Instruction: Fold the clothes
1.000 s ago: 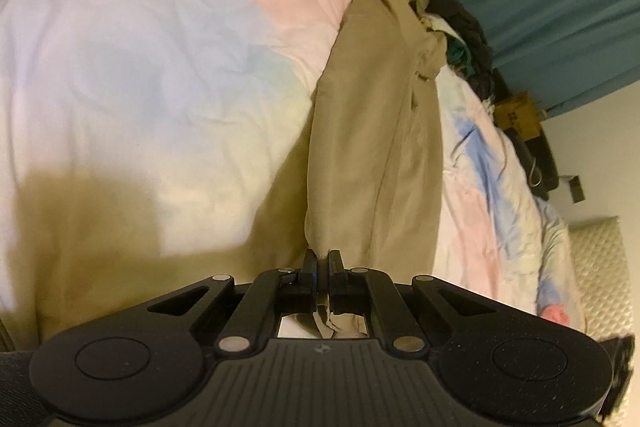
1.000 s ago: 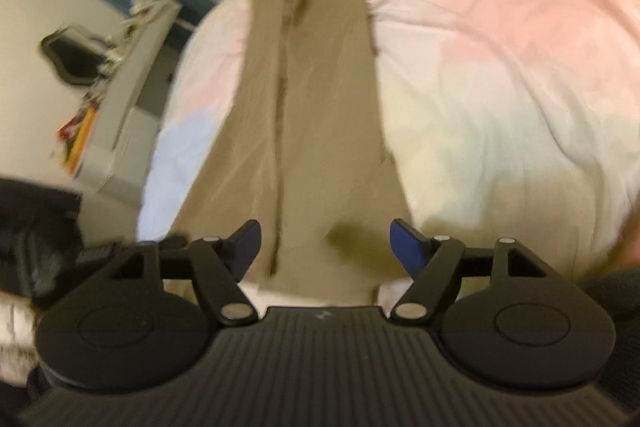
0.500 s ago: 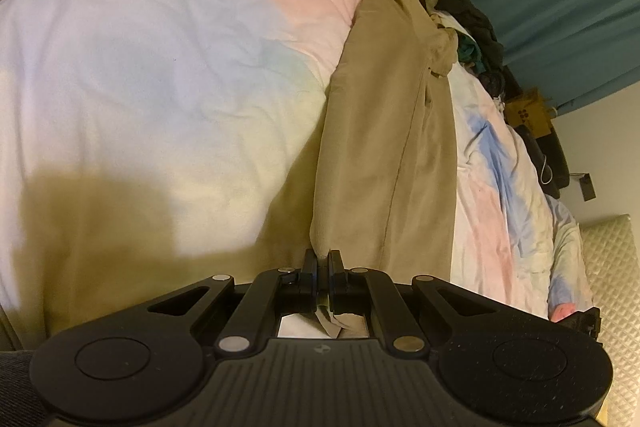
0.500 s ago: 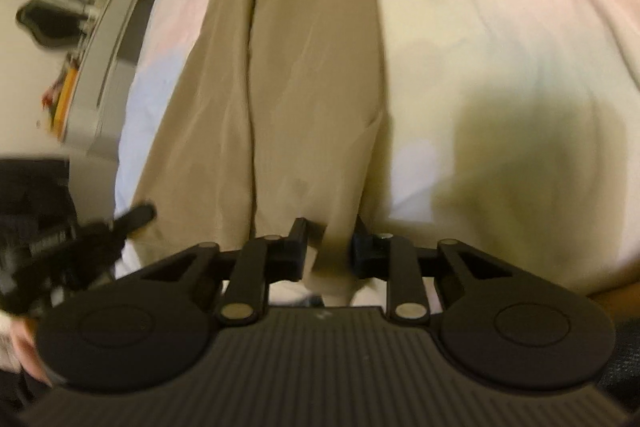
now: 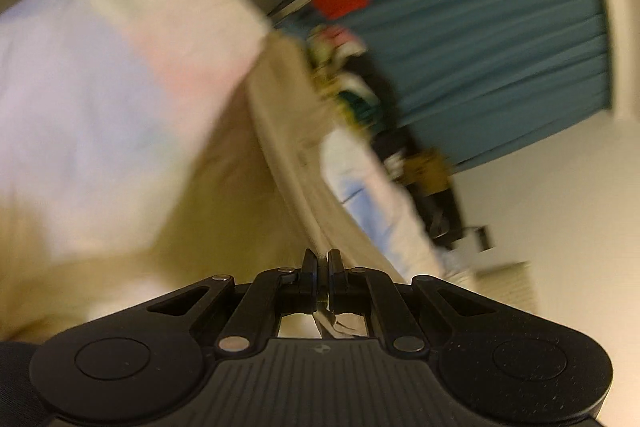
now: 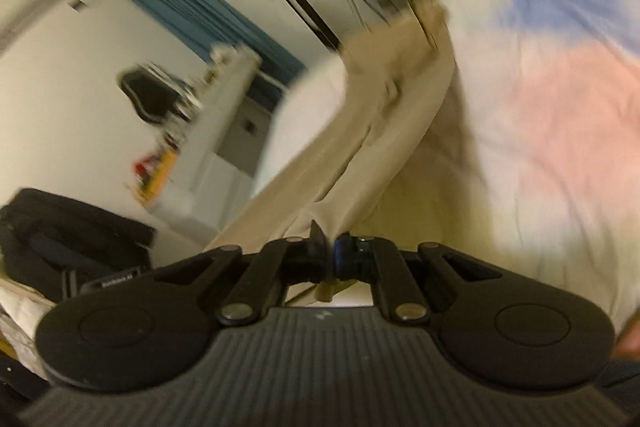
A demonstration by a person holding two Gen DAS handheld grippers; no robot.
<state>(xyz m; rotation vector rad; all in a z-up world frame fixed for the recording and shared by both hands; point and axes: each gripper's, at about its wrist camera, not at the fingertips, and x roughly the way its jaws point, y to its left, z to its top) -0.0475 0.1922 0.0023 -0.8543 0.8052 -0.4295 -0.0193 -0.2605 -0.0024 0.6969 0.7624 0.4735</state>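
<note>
R gripper (image 6: 329, 251) has just been closing on the near end of the tan trousers (image 6: 384, 131); cloth is pinched between its jaws now, vs. jaws standing wide w/ nothing in them a sec ago. L gripper (image 5: 319, 277) is staying clamped on the same end of the trousers (image 5: 280, 131), a bit of fabric showing between the pads. Both views are blurring and tilting up: more wall and curtain showing than before, so both hands are lifting. Cloth is running taut from each gripper back to the bed (image 6: 540, 115), far end still lying on the duvet.

Meaning: prob. the near end is being raised to carry over toward the far end, i.e. first lengthwise fold is starting, not done yet.

Around: heap of mixed clothes (image 5: 352, 83) just beside the trousers' far end, teal curtain (image 5: 500, 27) behind, desk (image 6: 216, 131) and black bag (image 6: 68, 239) off the bed's side. The heap is the likeliest snag if the fold lands long; blur is hiding detail there.
</note>
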